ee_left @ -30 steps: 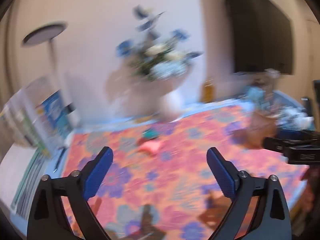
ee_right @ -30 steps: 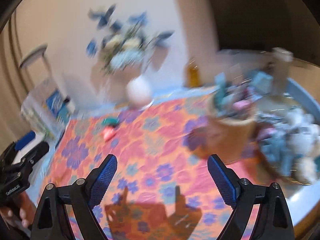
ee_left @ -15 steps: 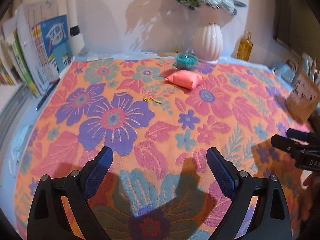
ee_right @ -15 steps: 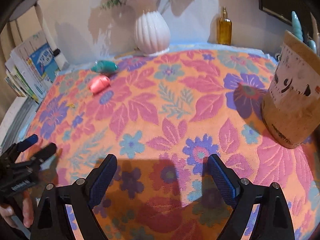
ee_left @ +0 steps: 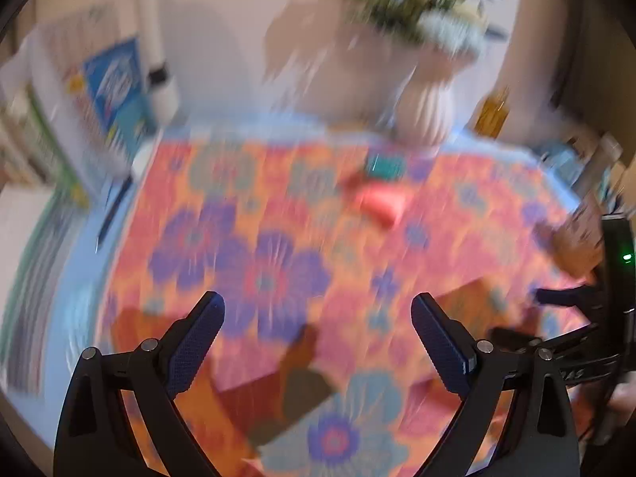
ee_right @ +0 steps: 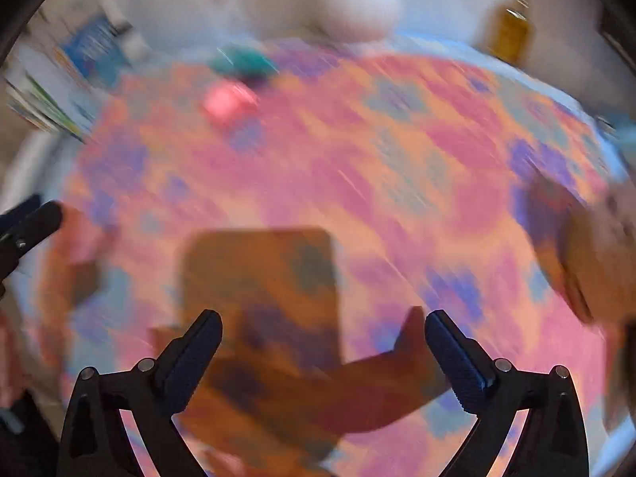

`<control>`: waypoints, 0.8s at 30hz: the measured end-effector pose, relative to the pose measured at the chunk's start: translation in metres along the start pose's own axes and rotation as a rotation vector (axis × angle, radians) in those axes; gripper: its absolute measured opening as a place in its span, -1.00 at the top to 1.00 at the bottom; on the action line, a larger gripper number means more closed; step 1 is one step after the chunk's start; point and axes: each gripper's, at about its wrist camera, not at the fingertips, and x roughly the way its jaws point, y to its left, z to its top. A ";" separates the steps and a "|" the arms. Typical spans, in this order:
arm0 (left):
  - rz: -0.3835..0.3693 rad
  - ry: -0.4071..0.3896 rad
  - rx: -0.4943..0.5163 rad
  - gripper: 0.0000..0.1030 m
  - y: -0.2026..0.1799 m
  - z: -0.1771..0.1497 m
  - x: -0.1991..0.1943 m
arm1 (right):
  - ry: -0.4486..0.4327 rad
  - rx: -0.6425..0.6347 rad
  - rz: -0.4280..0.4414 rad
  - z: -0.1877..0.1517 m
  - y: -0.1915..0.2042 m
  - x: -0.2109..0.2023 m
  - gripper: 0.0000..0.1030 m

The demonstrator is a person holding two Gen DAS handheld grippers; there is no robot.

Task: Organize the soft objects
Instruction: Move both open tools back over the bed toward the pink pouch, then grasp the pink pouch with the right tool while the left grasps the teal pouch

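Observation:
Both views are blurred by motion. A small pink cushion lies on the flowered tablecloth near the far edge, with a teal soft object just behind it. My left gripper is open over the near part of the cloth, nothing between its fingers, well short of both objects. My right gripper hangs over the cloth's middle with its jaws opening wide and nothing between them. Each gripper shows at the edge of the other's view.
A white ribbed vase with flowers stands at the back by the wall, an amber bottle to its right. Books and papers lean at the left. A brown paper bag sits at the right.
Both grippers have tipped downward and moved across the cloth, so the table now fills the views. The right gripper's fingers stand wider apart than half a second ago.

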 end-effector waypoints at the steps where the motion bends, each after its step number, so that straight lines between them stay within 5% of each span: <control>1: -0.024 -0.024 0.016 -0.85 0.000 0.014 0.003 | -0.041 0.006 0.044 0.011 0.003 -0.003 -0.99; 4: -0.098 -0.072 0.026 -0.84 0.004 0.045 0.025 | -0.160 0.005 0.069 0.046 0.014 -0.004 -0.99; 8: -0.208 -0.038 0.046 -0.74 0.004 0.076 0.084 | -0.288 -0.010 0.125 0.078 0.022 0.012 -0.99; 12: -0.324 0.025 0.042 -0.71 -0.003 0.090 0.128 | -0.286 -0.020 0.115 0.094 0.027 0.042 -0.99; 16: -0.350 0.030 0.045 -0.71 -0.013 0.093 0.151 | -0.263 -0.012 0.104 0.102 0.022 0.067 -0.95; 19: -0.359 0.048 0.048 -0.30 -0.017 0.093 0.165 | -0.246 -0.016 0.084 0.109 0.024 0.076 -0.95; 20: -0.360 0.057 0.054 0.10 -0.018 0.092 0.169 | -0.247 -0.024 0.086 0.112 0.026 0.077 -0.95; 24: -0.389 0.093 -0.001 0.20 -0.005 0.090 0.184 | -0.258 -0.082 0.075 0.116 0.042 0.081 -0.62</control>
